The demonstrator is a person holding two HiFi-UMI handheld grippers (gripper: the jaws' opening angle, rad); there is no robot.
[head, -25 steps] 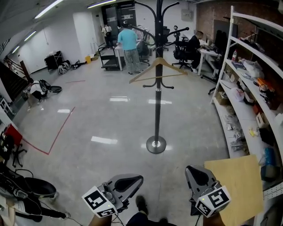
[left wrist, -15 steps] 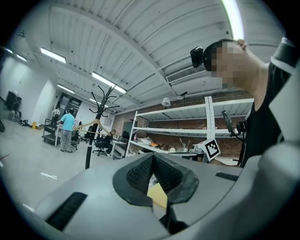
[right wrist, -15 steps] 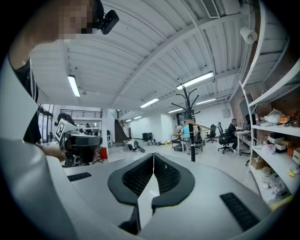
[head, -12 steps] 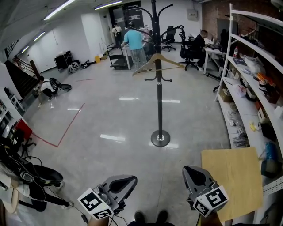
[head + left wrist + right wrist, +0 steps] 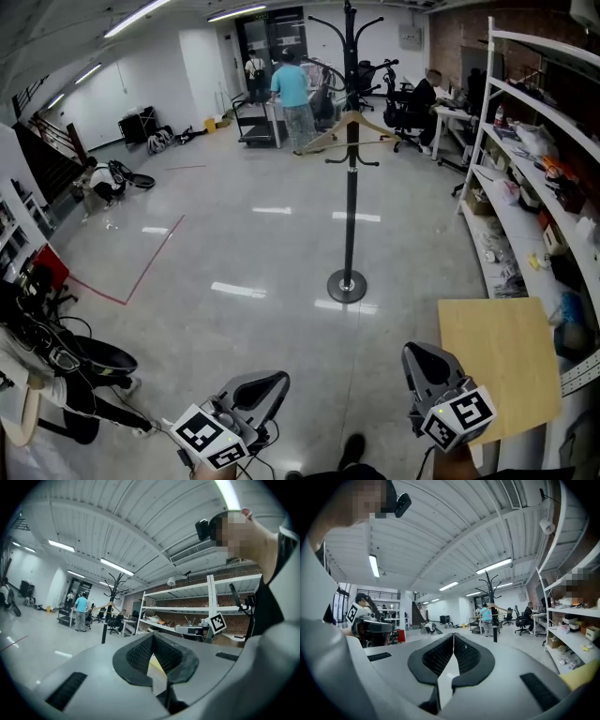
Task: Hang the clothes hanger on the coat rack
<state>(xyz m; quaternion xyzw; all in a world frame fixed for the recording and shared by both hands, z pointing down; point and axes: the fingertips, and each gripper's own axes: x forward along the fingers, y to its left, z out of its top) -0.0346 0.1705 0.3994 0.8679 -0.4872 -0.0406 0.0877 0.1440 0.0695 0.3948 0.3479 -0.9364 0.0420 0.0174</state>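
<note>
A wooden clothes hanger [image 5: 349, 131] hangs from an upper arm of the black coat rack [image 5: 351, 197], which stands on the floor in the middle of the room. Both grippers are low in the head view, well short of the rack's base. My left gripper [image 5: 272, 380] is shut and holds nothing. My right gripper [image 5: 417, 352] is shut too, with nothing between its pads. The left gripper view shows its shut tips [image 5: 153, 637], with the rack [image 5: 103, 625] and hanger [image 5: 101, 605] small and far off. In the right gripper view the closed tips [image 5: 453, 637] sit below the distant rack [image 5: 494, 627].
White shelving [image 5: 525, 187] full of items lines the right wall. A pale wooden board [image 5: 497, 366] lies by my right gripper. Bags and cables [image 5: 75, 366] sit at the left. A person in a teal shirt [image 5: 292, 94] stands beyond the rack near desks and chairs.
The coat rack with the hanger now looks farther from both grippers, as the view has backed away and shifted. Both grippers stay shut and empty.
</note>
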